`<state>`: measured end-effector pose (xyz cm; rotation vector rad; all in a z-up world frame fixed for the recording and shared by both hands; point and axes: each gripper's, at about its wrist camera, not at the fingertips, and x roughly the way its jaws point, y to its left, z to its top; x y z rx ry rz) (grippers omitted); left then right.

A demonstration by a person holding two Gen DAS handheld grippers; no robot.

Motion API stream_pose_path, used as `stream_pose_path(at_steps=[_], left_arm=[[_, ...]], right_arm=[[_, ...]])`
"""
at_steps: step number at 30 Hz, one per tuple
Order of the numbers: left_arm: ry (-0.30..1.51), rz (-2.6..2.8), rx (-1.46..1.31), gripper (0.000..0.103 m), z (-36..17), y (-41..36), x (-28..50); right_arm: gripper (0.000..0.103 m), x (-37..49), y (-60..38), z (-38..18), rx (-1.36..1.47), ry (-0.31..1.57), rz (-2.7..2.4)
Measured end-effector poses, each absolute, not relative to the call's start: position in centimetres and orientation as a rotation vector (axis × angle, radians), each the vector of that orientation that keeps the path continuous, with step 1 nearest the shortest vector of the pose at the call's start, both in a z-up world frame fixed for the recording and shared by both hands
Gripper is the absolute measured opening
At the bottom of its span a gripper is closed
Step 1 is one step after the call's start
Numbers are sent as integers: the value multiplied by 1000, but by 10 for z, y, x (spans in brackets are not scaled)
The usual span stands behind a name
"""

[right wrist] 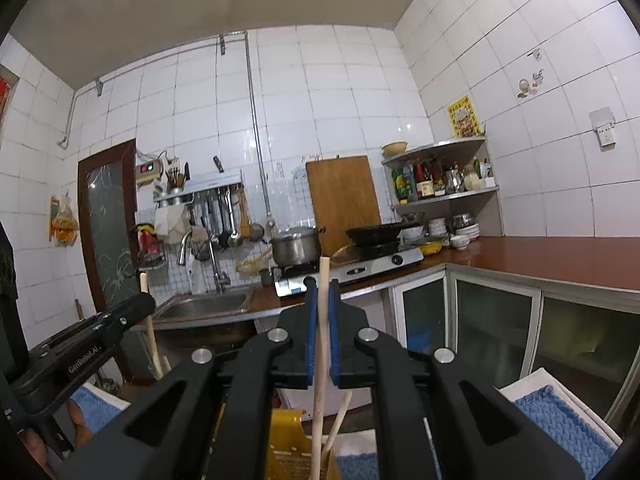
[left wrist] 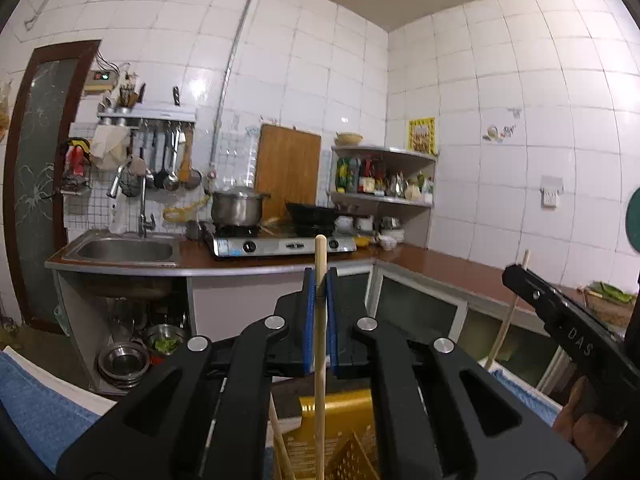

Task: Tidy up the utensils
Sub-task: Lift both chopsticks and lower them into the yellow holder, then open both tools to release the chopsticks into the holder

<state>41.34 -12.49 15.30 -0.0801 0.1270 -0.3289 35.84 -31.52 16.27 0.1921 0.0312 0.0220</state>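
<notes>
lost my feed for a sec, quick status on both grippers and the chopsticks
Left gripper shut on a wooden chopstick, held upright. Right gripper shut on another chopstick. Yellow holder below, more sticks in it. Nothing in the way.
</notes>
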Motion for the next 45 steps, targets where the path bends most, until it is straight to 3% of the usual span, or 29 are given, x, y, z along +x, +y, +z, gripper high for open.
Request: stream_pose_path(at_steps=[16,28,29,30,31,33,37,41,45], left_arm=[[280,-330,-46,4,125,-119,429],[419,-336,-57,6,128,-111,434],[425,-336,-59,13,130,-110,432],[428,-332,-62,26,134,-108,429],[424,-324,-68,33,139,-104,423],[404,-305,-76,56,148,-98,411],[400,-291,-87,73,162,-85,387],[386,-251,-94,97,164,-67,353],[408,-233,-119,98,150,-51,328]], right_arm=[[6,384,-304,113,108,265,71],[9,389,-310,117,108,397,50],[20,386,-311,120,114,399,49],[40,382,-312,122,120,393,50],[48,377,-313,126,125,379,48],[51,368,-313,136,111,363,32],[52,344,-315,150,114,353,15],[66,314,-315,150,117,347,-8],[71,286,-311,131,124,383,-24]])
